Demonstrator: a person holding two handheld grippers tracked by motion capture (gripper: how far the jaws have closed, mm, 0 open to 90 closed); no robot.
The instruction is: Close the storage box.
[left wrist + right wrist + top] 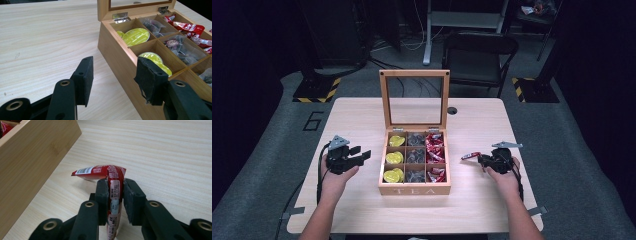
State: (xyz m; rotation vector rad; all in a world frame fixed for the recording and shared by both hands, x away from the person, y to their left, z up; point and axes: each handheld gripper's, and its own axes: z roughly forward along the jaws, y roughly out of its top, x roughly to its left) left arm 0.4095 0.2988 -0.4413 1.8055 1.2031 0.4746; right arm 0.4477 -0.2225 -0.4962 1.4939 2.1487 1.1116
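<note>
A wooden tea box point(414, 190) stands in the middle of the table with its glass lid point(414, 74) upright. Its left column holds yellow capsules point(394, 158), the middle one dark tea bags point(415, 156), the right one red packets point(435, 157). To the right of the box, my right gripper point(482, 158) is shut on a single red packet point(471, 155), held just above the tabletop; the packet point(100, 171) bends over beyond my right gripper point(115, 182). On the box's left, my left gripper point(362, 152) stands open with nothing in it. In its own view my left gripper point(113, 70) points along the box wall point(117, 55) beside the capsules point(136, 36).
The light wooden table point(362, 115) has a small round hole point(452, 110) at its back right. A black folding chair point(477, 55) stands behind the table. Bare tabletop lies on both sides of the box.
</note>
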